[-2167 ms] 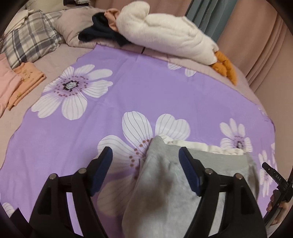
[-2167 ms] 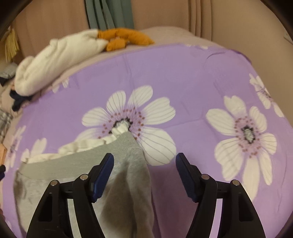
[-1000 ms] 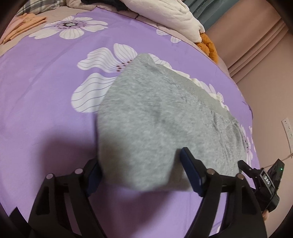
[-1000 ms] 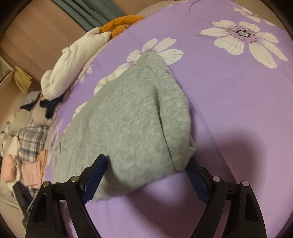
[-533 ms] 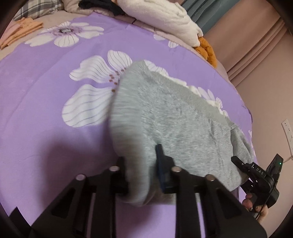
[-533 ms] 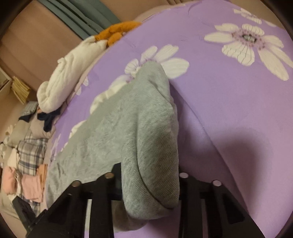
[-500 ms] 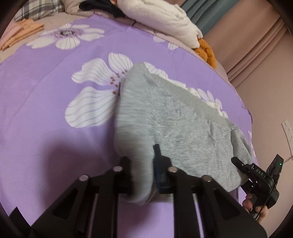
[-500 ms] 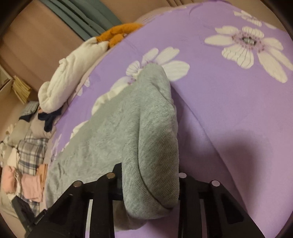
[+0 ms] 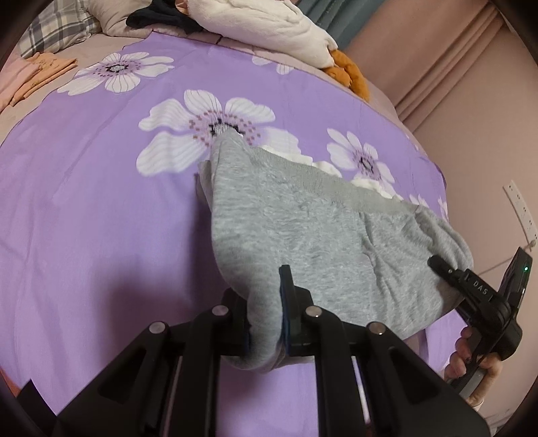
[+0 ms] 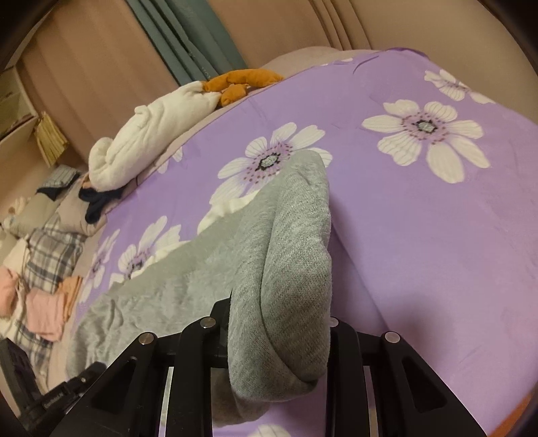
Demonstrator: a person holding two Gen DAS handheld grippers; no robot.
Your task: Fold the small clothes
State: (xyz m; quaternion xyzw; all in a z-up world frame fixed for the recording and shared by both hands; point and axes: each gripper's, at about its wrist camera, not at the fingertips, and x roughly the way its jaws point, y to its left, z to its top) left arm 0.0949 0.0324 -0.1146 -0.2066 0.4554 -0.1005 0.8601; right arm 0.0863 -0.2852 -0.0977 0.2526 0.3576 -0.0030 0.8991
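Left claw (image 9: 265,312) and right claw (image 10: 279,339) each pinch a near corner of the gray garment (image 9: 302,228); it stretches away across the purple bedspread (image 9: 84,218), far edge resting there.

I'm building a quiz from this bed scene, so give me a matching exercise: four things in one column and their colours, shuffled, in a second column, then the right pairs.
Things:
1. garment clamped in the left gripper and right gripper
2. bed cover with white flowers
3. bundled blanket at the far edge of the bed
4. folded clothes beside the plaid fabric

Colours:
A. pink
B. cream white
C. grey
D. purple

Pairs: 1-C, 2-D, 3-B, 4-A
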